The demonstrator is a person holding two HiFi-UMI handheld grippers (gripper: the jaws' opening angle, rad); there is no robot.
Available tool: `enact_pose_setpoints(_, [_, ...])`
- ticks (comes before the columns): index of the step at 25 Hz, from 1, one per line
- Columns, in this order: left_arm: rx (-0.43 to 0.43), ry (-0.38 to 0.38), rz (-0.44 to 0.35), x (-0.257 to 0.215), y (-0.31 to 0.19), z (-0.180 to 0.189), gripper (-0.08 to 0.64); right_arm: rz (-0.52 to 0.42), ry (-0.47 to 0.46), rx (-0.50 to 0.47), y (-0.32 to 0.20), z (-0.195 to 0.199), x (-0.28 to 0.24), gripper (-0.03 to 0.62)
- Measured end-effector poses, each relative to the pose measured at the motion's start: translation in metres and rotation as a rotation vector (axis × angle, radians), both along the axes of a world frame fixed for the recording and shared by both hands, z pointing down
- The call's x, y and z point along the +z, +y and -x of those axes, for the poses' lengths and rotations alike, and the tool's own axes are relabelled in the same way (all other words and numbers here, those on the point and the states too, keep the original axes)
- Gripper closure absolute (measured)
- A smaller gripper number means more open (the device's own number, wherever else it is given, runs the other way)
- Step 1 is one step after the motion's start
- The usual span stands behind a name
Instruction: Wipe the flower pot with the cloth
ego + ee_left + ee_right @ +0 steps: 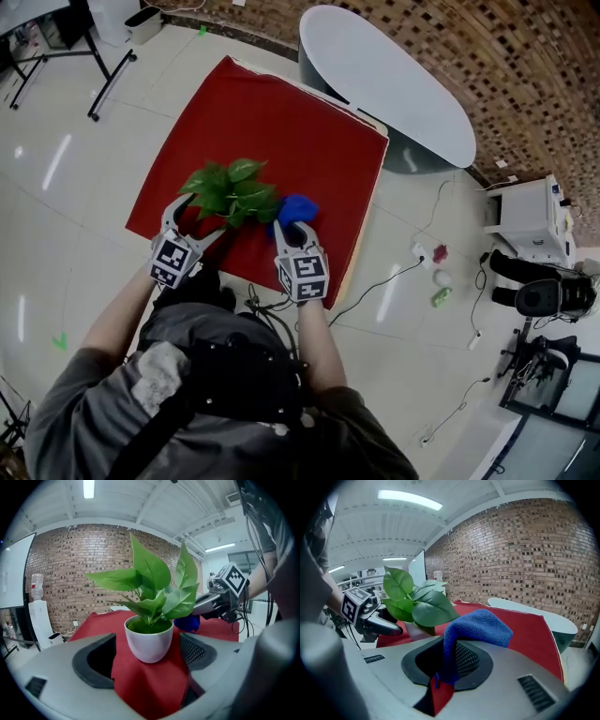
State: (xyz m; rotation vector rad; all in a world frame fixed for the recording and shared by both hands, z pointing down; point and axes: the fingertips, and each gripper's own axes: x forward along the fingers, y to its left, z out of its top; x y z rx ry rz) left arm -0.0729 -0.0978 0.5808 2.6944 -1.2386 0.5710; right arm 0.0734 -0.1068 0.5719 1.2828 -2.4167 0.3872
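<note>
A white flower pot [149, 643] with a green leafy plant [232, 191] stands on the red-covered table [272, 112]. In the head view the leaves hide the pot. My left gripper [195, 223] is open, with its jaws wide on either side of the pot [148, 656] and a visible gap at each wall. My right gripper [292, 227] is just right of the plant, shut on a blue cloth [296, 210]. In the right gripper view the blue cloth [474, 629] bulges over the jaws [440, 662], and the leaves [423, 605] are close ahead to the left.
A grey oval table [394, 84] stands beyond the red table's far right corner. On the floor to the right are a power strip with cables [420, 253] and small items [439, 277], then a white cabinet [530, 220]. Black stand legs [103, 80] are at upper left.
</note>
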Motion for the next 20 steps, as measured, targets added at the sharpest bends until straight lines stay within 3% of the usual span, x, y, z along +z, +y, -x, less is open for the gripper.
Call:
enact_pose_setpoints(8, [0.120, -0.017, 0.002, 0.013, -0.062, 0.015, 0.137, -0.004, -0.007, -0.102, -0.079, 0.049, 0.013, 0.528])
enact_pose_setpoints(15, [0.253, -0.034, -0.006, 0.020, -0.079, 0.003, 0.141, 0.018, 0.006, -0.257, -0.096, 0.086, 0.028, 0.528])
enact_pose_setpoints(20, [0.313, -0.027, 0.003, 0.019, -0.091, 0.004, 0.143, 0.026, -0.007, -0.276, -0.104, 0.093, 0.028, 0.528])
